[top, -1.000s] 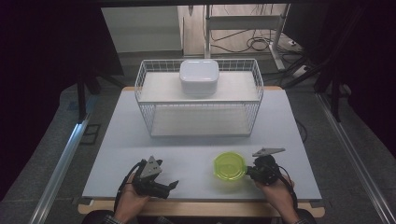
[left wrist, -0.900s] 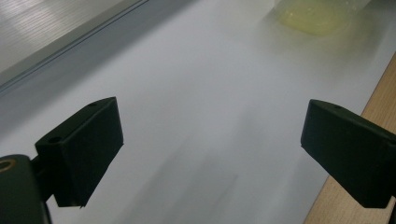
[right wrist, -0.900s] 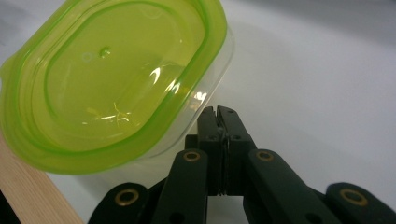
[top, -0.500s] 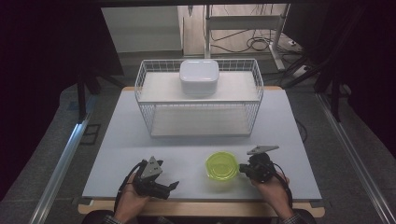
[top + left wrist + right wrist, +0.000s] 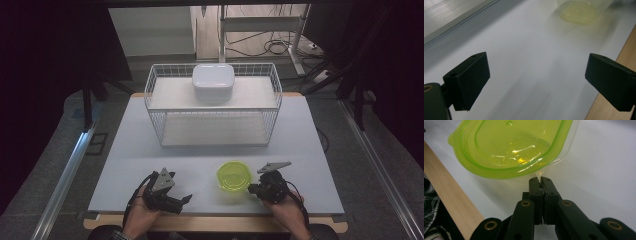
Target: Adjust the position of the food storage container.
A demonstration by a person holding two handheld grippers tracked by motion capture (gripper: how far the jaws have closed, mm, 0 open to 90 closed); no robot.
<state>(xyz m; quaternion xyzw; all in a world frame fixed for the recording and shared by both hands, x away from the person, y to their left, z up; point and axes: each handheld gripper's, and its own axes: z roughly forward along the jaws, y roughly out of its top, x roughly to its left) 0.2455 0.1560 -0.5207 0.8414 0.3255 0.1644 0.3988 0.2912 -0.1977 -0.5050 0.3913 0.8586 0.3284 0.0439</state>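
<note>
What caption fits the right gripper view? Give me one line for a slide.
Right gripper, jaws shut on the rim tab of a yellow-green lidded container on the white table.

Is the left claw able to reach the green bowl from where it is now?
Probably yes: the left claw is open, and only bare table lies between it and the green bowl, whose rim the right claw pinches.
</note>
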